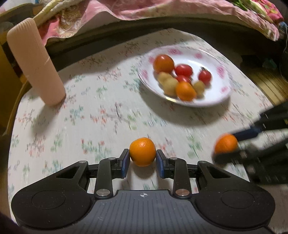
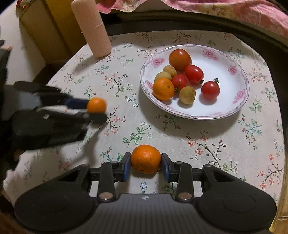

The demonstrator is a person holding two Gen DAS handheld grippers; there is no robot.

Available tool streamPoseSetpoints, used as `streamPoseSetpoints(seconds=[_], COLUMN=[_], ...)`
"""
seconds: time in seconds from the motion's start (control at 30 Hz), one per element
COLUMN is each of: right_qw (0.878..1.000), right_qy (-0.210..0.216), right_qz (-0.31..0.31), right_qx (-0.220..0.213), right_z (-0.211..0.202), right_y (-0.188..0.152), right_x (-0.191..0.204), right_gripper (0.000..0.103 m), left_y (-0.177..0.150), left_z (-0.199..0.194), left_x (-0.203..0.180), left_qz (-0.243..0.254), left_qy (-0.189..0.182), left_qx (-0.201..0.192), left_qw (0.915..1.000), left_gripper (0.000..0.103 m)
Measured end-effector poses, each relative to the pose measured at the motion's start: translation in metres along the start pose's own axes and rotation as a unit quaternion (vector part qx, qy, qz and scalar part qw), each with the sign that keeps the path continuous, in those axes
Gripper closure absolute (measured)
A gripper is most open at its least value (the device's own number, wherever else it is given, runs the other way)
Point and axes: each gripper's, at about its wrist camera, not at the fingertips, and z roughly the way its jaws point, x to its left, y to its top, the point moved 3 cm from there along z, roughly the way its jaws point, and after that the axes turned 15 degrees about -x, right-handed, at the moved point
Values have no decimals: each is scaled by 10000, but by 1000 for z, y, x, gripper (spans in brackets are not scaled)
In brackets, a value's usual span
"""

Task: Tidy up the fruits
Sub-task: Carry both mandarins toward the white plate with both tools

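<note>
A white flowered plate (image 1: 196, 54) (image 2: 232, 84) on the floral tablecloth holds an orange (image 2: 163, 89), an orange-red tomato (image 2: 180, 59), three cherry tomatoes (image 2: 210, 90) and three small yellow fruits (image 2: 187, 94). My left gripper (image 1: 142, 155) is shut on a small orange (image 1: 142, 151), held a little above the cloth, near and left of the plate. In the right wrist view the left gripper (image 2: 93, 110) shows blurred at the left with that orange (image 2: 96, 105). My right gripper (image 2: 145, 160) is shut on another orange (image 2: 145, 158) in front of the plate, also visible in the left wrist view (image 1: 226, 144).
A tall pink ribbed cylinder (image 1: 36, 63) (image 2: 91, 28) stands at the table's far left corner. A cardboard box (image 2: 45, 36) sits beyond the left edge. A pink floral blanket (image 1: 162, 9) hangs behind the table. The tablecloth (image 2: 225, 144) right of my right gripper is bare.
</note>
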Motion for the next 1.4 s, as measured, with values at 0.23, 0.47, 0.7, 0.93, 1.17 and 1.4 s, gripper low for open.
streamPoseSetpoints(seconds=[0.23, 0.47, 0.7, 0.93, 1.17, 1.4], right_qw=[9989, 9985, 9982, 9986, 9984, 9982], right_qy=[-23, -41, 7, 40, 33, 31], right_qz=[-459, -551, -589, -510, -555, -595], right_qx=[28, 50, 60, 88, 69, 81], right_z=[0, 4, 5, 5, 5, 6], right_y=[-7, -8, -7, -6, -7, -5], right_x=[14, 15, 14, 12, 12, 14], right_gripper=[66, 65, 65, 64, 63, 65], left_y=[-28, -28, -31, -29, -27, -25], left_z=[-20, -21, -21, -18, -16, -17], left_x=[-10, -14, -15, -20, -26, -31], left_qz=[-4, 166, 202, 327, 412, 461], left_qy=[-57, -136, -224, -286, -326, -382], left_qx=[285, 206, 179, 116, 111, 158], left_qw=[9996, 9996, 9994, 9990, 9986, 9981], left_gripper=[63, 53, 43, 43, 44, 57])
